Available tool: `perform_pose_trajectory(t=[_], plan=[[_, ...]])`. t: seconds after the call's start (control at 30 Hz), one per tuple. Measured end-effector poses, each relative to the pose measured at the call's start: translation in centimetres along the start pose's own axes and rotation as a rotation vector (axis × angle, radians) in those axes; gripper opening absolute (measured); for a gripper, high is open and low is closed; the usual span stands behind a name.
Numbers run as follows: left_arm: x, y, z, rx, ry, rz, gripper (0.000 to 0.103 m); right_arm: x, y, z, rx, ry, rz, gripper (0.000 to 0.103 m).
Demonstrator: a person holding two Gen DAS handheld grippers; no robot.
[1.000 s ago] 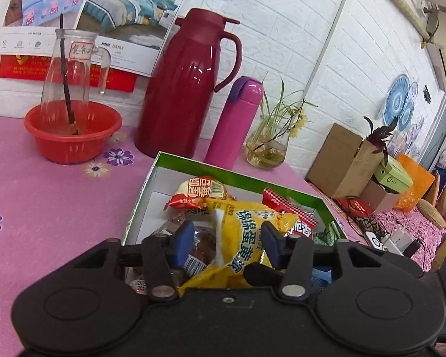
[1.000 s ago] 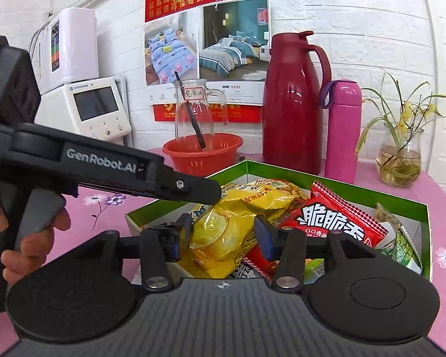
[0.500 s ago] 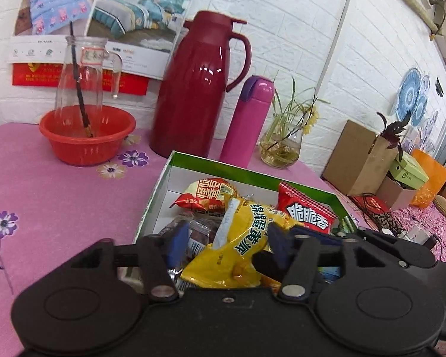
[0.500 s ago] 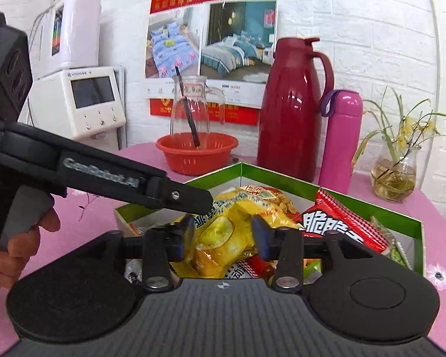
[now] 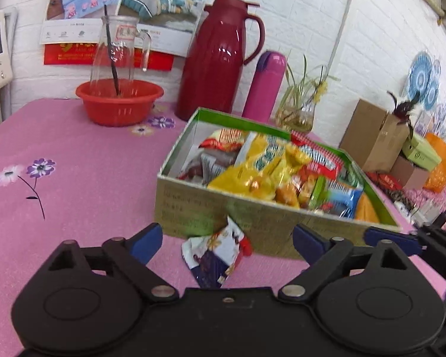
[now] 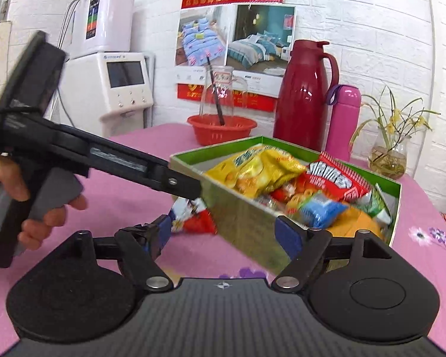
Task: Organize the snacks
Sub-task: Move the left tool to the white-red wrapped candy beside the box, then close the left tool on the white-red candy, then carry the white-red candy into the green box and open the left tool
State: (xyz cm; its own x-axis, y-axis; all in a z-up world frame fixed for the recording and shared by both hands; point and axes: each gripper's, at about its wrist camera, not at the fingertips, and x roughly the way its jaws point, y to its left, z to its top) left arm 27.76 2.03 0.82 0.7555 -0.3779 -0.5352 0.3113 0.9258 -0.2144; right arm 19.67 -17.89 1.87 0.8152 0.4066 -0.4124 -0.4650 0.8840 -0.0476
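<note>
Now that both my grippers have pulled back off the box, each has just been opening: the left gripper [image 5: 227, 239] stands with its blue pads spread wide, and the right gripper [image 6: 226, 233] is just as wide with nothing pressed between its pads. A second ago both sat narrower over the big yellow crinkly snack bag [image 5: 252, 166] inside the box; that bag is now free, lying on top of the pile.

Nearest to me, a small white-and-red foil snack packet [image 5: 217, 257] lies on the pink flowered tablecloth [image 5: 74, 163], outside the box, just at its front wall and between my left pads without touching either. The right wrist view shows the same packet [image 6: 190, 215] beside the box corner, under the left gripper's black arm, with my hand [image 6: 29, 196] on its handle.

Beyond it the green-lined open cardboard box [image 5: 252, 220] holds the rest: a red crinkle-edged bag [image 5: 318, 156], a blue packet [image 5: 342, 192], more underneath, blurred.

Far back: red basin, dark red thermos jug, pink flask.

My read: one stray left; that packet is likely the next pick.
</note>
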Motion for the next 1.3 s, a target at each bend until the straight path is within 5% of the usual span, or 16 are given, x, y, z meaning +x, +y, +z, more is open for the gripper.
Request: perform_pose_trajectory(t=[0.1, 0.17, 0.23, 0.27, 0.47, 0.7, 0.77, 0.8, 0.83, 1.17, 1.23, 1.27, 1.3], plan=[[1.8, -0.2, -0.2, 0.033, 0.023, 0.012, 0.103, -0.5, 0.1, -0.8, 0.024, 0.012, 0.008, 0.103], [3.1, 0.1, -0.4, 0.019, 0.056, 0.011, 0.091, -0.7, -0.1, -1.2, 0.044, 0.026, 0.012, 0.103], [3.8, 0.4, -0.5, -0.002, 0.08, -0.004, 0.045, -1.0, -0.3, -1.7, 0.065, 0.041, 0.016, 0.103], [4.0, 0.4, -0.6, 0.001, 0.08, -0.006, 0.04, -1.1, -0.4, -1.8, 0.074, 0.046, 0.019, 0.103], [2.6, -0.6, -1.4, -0.003, 0.114, -0.03, 0.042, -1.6, -0.3, -2.6, 0.145, 0.088, 0.073, 0.103], [-1.5, -4.3, -4.9, 0.036, 0.169, -0.165, 0.044, -2.1, 1.2, -3.8, 0.15, 0.151, 0.134, 0.103], [-2.4, -4.5, -5.3, 0.021, 0.177, -0.192, 0.059, -2.2, 1.8, -4.1, 0.134, 0.163, 0.144, 0.103], [-2.8, -4.5, -5.4, 0.005, 0.175, -0.203, 0.078, -2.2, 2.0, -4.2, 0.124, 0.165, 0.142, 0.103], [-3.1, -4.3, -5.5, -0.012, 0.173, -0.207, 0.084, -2.2, 2.2, -4.3, 0.113, 0.164, 0.138, 0.103], [-2.4, -3.8, -5.5, -0.067, 0.186, -0.218, 0.082, 0.1, 2.0, -3.7, 0.121, 0.191, 0.1, 0.103], [-2.1, -4.0, -5.4, -0.053, 0.186, -0.219, 0.071, 0.6, 2.0, -3.5, 0.124, 0.197, 0.096, 0.103], [-2.0, -4.1, -5.4, -0.04, 0.185, -0.218, 0.064, 0.6, 2.0, -3.4, 0.122, 0.194, 0.093, 0.088], [-1.9, -4.1, -5.4, -0.032, 0.184, -0.223, 0.062, 0.6, 2.0, -3.4, 0.123, 0.193, 0.089, 0.088]])
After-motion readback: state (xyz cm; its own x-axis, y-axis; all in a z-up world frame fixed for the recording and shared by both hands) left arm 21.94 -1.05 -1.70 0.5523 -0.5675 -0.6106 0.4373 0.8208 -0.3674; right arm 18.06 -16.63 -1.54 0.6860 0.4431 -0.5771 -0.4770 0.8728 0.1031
